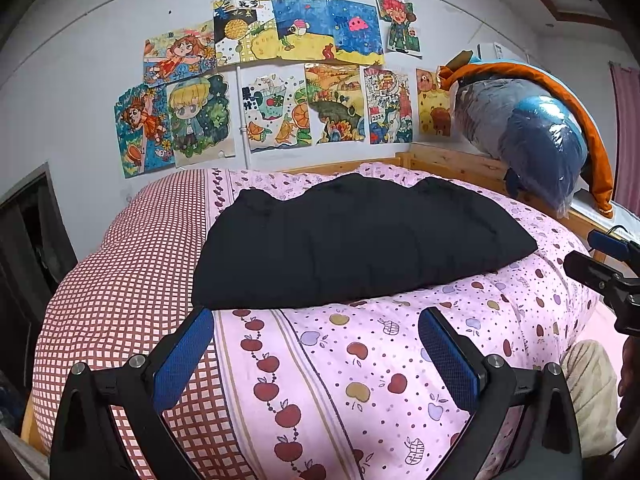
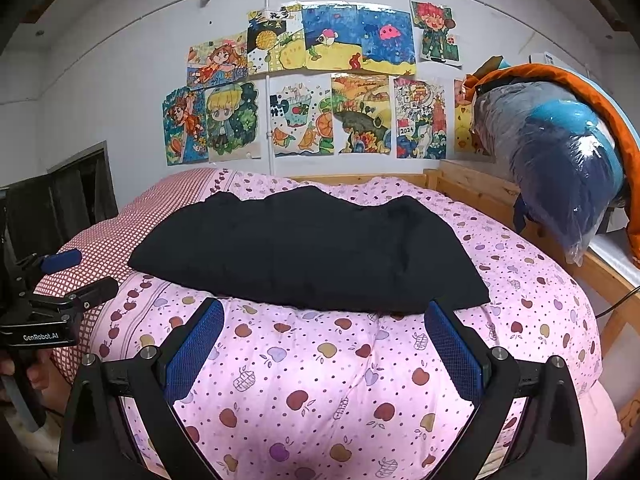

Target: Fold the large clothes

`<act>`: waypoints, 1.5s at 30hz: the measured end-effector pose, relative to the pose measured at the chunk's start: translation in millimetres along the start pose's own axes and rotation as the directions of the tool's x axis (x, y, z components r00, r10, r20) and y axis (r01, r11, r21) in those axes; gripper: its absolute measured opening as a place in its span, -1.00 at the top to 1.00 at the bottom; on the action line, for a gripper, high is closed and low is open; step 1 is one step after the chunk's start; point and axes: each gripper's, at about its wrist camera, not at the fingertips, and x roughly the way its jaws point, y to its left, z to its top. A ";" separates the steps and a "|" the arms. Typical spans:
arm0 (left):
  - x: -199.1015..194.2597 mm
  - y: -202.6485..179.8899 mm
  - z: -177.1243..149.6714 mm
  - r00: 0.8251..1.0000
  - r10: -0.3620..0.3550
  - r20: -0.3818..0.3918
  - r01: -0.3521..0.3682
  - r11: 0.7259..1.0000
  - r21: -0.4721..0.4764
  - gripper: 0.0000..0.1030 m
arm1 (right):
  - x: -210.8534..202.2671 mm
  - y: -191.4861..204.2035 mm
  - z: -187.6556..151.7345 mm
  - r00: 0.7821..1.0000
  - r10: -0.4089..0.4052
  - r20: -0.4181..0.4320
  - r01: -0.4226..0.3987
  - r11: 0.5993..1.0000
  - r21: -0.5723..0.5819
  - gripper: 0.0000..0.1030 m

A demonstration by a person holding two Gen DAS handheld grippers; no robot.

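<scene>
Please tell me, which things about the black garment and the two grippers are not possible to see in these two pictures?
- Black garment: both wrist views show a dark, flat mass on the quilt; the dark fabric hides folds, sleeves and type.
- Its far edge: hidden behind its own bulk, both views.
- Right gripper: cut off by the left view's right edge.
- Left gripper: partly cut off by the right view's left edge.
</scene>
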 end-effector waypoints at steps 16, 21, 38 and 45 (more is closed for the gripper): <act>0.0 0.2 -1.2 1.000 0.001 0.002 -0.001 1.000 0.004 -1.00 | 1.0 7.6 -0.8 1.000 -0.003 0.000 0.003 1.000 -0.012 -0.92; -0.6 0.4 -1.8 1.000 0.002 0.004 -0.002 1.000 0.005 -1.00 | 0.7 7.5 -0.6 1.000 -0.002 -0.001 0.002 1.000 -0.014 -0.92; -1.0 0.4 -2.6 1.000 0.002 0.003 -0.002 1.000 0.005 -1.00 | -0.1 13.0 -2.4 1.000 0.001 -0.004 -0.001 1.000 -0.013 -0.92; -0.8 0.1 -2.5 1.000 0.003 0.005 -0.003 1.000 0.006 -1.00 | 2.3 14.7 -4.9 1.000 0.008 -0.009 -0.009 1.000 -0.016 -0.92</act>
